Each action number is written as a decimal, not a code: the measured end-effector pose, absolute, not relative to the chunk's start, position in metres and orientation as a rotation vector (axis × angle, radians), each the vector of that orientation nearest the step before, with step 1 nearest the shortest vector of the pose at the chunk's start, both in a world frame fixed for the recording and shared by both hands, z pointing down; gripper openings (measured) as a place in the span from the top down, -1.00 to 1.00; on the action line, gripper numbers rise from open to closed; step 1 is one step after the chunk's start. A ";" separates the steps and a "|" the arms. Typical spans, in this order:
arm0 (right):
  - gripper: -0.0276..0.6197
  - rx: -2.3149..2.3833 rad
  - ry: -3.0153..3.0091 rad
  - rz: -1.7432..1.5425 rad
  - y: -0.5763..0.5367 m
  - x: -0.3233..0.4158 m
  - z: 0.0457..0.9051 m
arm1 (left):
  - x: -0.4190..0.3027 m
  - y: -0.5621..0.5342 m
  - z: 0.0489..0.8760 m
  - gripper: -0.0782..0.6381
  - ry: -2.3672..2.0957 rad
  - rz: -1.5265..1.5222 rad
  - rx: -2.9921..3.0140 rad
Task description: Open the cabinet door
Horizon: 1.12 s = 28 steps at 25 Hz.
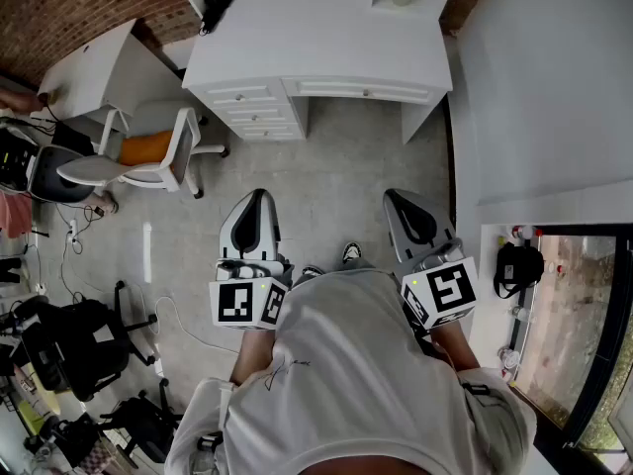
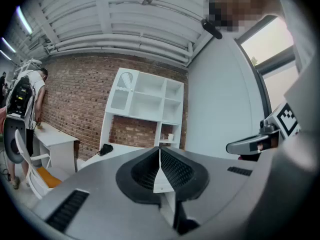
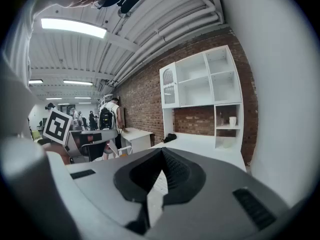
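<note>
A white shelf unit stands on a white desk (image 1: 316,38) against the brick wall. Its upper left compartment has a closed door with an arched pane (image 2: 122,91), also visible in the right gripper view as the arched door (image 3: 169,86). My left gripper (image 1: 259,196) and right gripper (image 1: 393,198) are held side by side over the floor, well short of the desk and pointing toward it. The left gripper (image 2: 160,151) is shut with nothing in it. The right gripper (image 3: 162,151) is shut and empty too.
A white office chair with an orange cushion (image 1: 148,151) stands left of the desk's drawers (image 1: 252,112). A black object (image 1: 216,3) lies on the desk top. A white wall (image 1: 544,87) runs along the right. Black chairs (image 1: 69,344) crowd the lower left. A person with a backpack (image 2: 22,99) stands at a side desk.
</note>
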State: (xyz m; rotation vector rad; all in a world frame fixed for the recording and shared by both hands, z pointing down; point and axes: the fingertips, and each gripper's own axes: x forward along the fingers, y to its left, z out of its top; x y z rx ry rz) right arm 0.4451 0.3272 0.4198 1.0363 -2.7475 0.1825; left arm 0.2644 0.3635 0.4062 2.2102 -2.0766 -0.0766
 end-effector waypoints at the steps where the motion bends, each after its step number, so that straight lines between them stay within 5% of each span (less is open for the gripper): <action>1: 0.84 1.043 -2.743 0.168 0.325 0.447 0.421 | 0.270 0.360 0.410 0.73 -2.064 -0.067 2.215; 13: 0.84 0.974 -2.800 0.211 0.319 0.476 0.436 | 0.290 0.350 0.435 0.73 -2.126 0.021 2.139; 22: 0.84 0.385 -2.847 0.360 0.351 0.437 0.448 | 0.277 0.351 0.446 0.73 -2.160 0.024 2.053; 28: 0.84 0.399 -2.884 0.278 0.342 0.399 0.436 | 0.254 0.334 0.446 0.73 -2.071 -0.054 2.097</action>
